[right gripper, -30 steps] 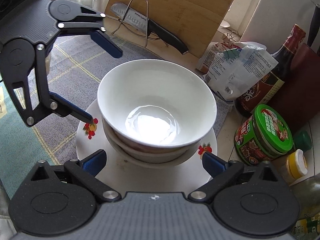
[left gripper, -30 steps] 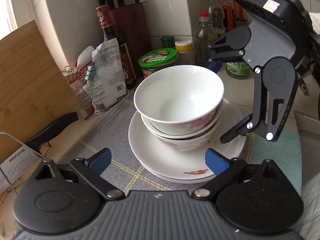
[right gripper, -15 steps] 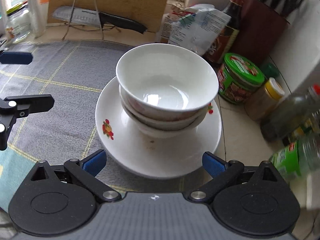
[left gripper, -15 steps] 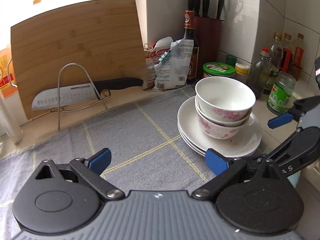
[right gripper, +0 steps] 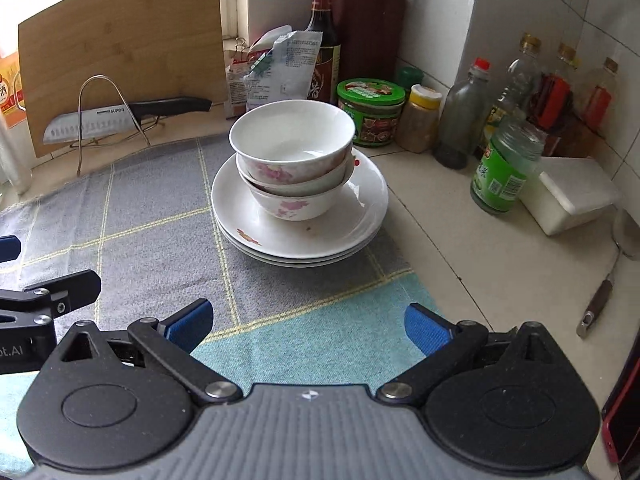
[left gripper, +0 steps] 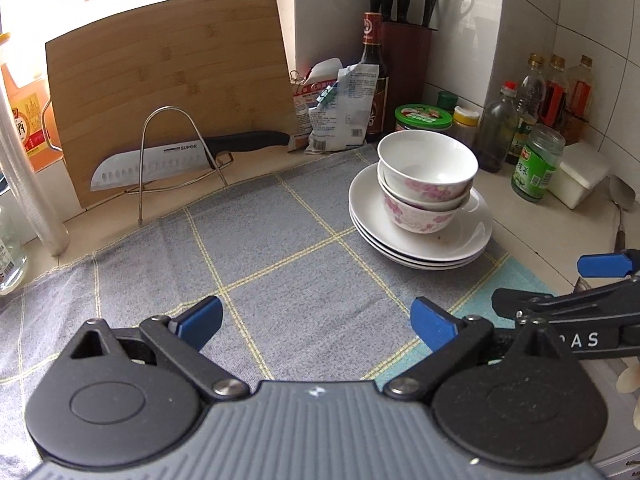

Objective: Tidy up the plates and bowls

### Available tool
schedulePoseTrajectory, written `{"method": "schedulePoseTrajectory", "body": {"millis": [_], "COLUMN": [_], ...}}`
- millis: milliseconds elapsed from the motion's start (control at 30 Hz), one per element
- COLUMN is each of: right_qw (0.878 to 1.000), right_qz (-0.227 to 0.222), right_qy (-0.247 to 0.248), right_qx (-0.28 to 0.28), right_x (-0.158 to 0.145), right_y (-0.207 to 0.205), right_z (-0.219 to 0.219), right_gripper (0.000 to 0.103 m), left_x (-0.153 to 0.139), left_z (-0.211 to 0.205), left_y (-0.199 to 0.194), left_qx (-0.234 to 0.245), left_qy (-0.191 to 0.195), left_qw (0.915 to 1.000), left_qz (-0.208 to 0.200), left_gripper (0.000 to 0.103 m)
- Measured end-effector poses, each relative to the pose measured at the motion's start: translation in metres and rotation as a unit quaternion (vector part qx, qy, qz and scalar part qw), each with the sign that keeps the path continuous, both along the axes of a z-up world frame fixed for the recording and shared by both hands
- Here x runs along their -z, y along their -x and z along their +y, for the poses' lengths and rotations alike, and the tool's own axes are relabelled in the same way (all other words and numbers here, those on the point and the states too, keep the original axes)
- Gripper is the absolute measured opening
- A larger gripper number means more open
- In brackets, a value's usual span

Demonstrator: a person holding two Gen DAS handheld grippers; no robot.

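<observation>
Your left gripper (left gripper: pixel 316 322) hangs over the grey checked cloth (left gripper: pixel 280 280) with its blue-tipped jaws spread wide, holding and touching nothing. Your right gripper (right gripper: pixel 308 322) is equally wide apart and empty, poised above the cloth's teal edge.

Ahead of both, well clear of the fingertips, stands the stack: two nested bowls (right gripper: pixel 294 160) with pink flowers sit on a pile of white plates (right gripper: pixel 300 236), which rests at the cloth's far right corner, partly over the bare counter (right gripper: pixel 460 248).

Just behind the stack are a green-lidded tin (right gripper: pixel 370 112), a yellow-capped jar (right gripper: pixel 424 118), a dark sauce bottle (right gripper: pixel 324 40) and clipped packets (right gripper: pixel 276 72). To its left a knife (left gripper: pixel 180 156) lies in a wire stand against a wooden cutting board (left gripper: pixel 168 80). To its right stand a green jar (right gripper: pixel 504 168) and a white box (right gripper: pixel 568 196).
</observation>
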State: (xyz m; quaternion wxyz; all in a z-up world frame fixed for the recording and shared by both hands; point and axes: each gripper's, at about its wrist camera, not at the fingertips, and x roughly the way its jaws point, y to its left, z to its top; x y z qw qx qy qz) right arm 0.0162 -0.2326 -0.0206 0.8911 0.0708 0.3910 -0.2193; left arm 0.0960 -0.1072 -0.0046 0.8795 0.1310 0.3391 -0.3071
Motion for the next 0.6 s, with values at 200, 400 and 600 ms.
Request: {"method": "schedulePoseTrajectory", "body": {"millis": [200,400,600], "right_qw": [1.000,1.000,0.999], "right_qz": [-0.016,-0.022,-0.025], "right_qy": [0.008,0.011,0.015], "right_qx": [0.012,0.015,0.017], "right_x": [-0.009,-0.012,-0.014], "right_y": [0.010,0.012,0.013], "right_z": [0.010,0.015,0.018], "right_gripper": [0.103,0.103,0.103], "left_x": [-0.007,-0.010,-0.011], "left_z": [0.007,0.011,0.013], "left_y": [0.005,0.007,0.007], "left_qx": [0.001,0.000,-0.002], "left_qy": [0.006,0.009,0.011], "left_qw": [1.0000,0.9999,0.9999], "left_qz": [-0.006,-0.007,-0.005], "left_gripper": [0.100,0.100,0.100]}}
